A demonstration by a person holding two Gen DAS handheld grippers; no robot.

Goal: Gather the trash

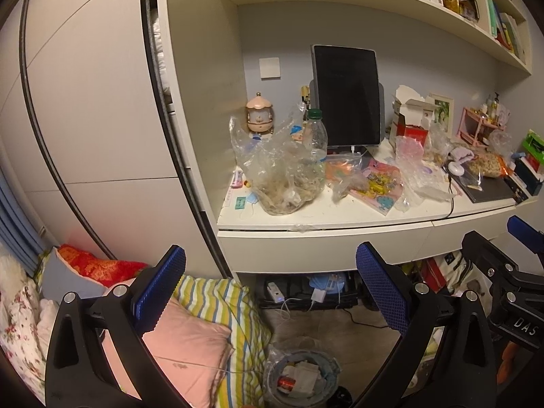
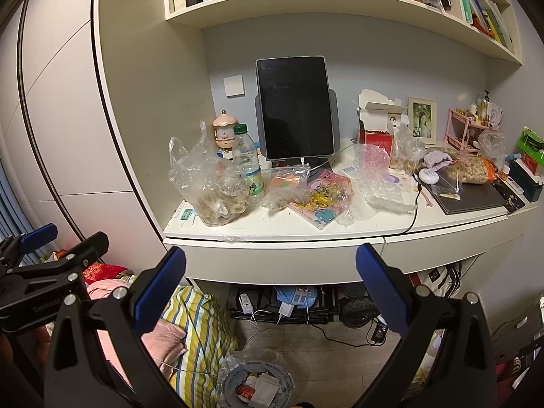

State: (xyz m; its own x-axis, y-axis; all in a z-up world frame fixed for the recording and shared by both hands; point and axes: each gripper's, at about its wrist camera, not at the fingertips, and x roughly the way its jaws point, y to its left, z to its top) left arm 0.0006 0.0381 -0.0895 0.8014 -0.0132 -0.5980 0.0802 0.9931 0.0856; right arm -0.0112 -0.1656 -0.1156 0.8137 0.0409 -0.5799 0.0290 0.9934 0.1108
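Observation:
A cluttered white desk (image 1: 340, 219) (image 2: 306, 229) holds trash: a clear plastic bag of scraps (image 1: 284, 173) (image 2: 214, 183), an empty plastic bottle with a green cap (image 1: 315, 136) (image 2: 250, 166), crumpled bubble wrap (image 1: 416, 170) (image 2: 377, 176) and a torn cardboard box (image 1: 409, 115) (image 2: 377, 119). A lined trash bin (image 1: 301, 374) (image 2: 256, 382) stands on the floor below. My left gripper (image 1: 272, 292) and right gripper (image 2: 272, 292) are both open and empty, held in front of the desk edge, apart from everything.
A dark tablet (image 1: 346, 95) (image 2: 294, 107) stands on the desk, with a laptop (image 2: 469, 197), snack bag (image 2: 471, 170) and photo frame (image 2: 421, 120) to the right. Shelves (image 2: 340, 3) hang above. A bed with pillows (image 1: 190, 340) lies to the left. Cables run under the desk.

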